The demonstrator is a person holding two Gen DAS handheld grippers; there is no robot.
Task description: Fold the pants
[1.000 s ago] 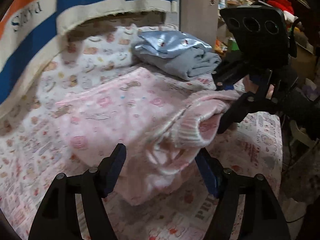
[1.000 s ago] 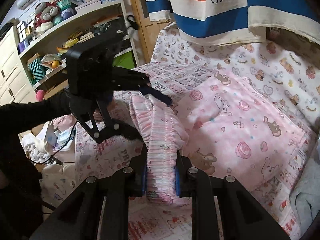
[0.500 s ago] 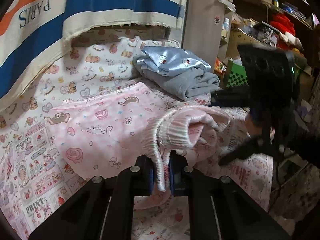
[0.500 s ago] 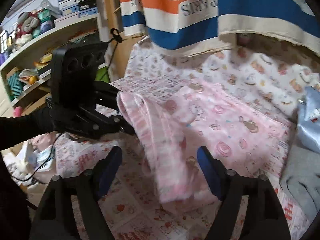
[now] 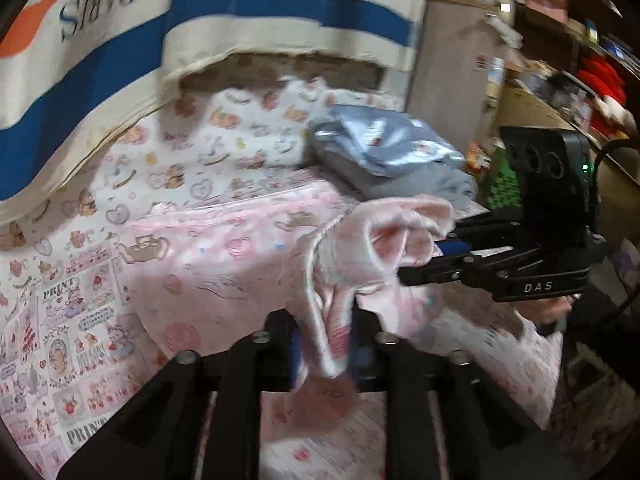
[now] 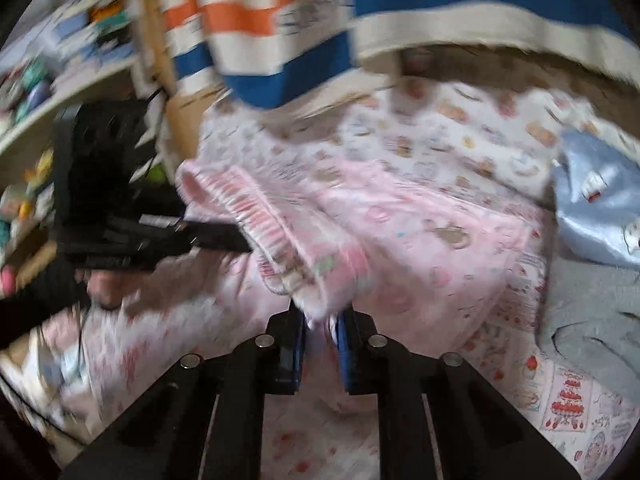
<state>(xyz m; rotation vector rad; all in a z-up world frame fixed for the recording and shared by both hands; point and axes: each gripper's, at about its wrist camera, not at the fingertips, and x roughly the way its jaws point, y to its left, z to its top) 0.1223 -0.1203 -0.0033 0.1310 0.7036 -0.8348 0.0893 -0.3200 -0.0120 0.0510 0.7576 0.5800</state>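
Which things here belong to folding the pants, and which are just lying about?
Part of the job:
- pink pants, waistband end lifted
- left hand-held gripper, shut on the waistband
- right hand-held gripper, shut on the waistband
- printed sheet they lie on

Just lying about:
- folded blue-grey clothes
- striped PARIS cloth
- cluttered shelves

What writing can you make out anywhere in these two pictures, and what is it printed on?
"PARIS", upside down: on the orange, blue and cream striped cloth hanging behind.
"DAS": on the black plastic body of the right gripper.
"PRINT": on the white cartoon-printed bed sheet, repeated lower down.
The smaller print on the sheet and the labels on the shelf items are too blurred to read.
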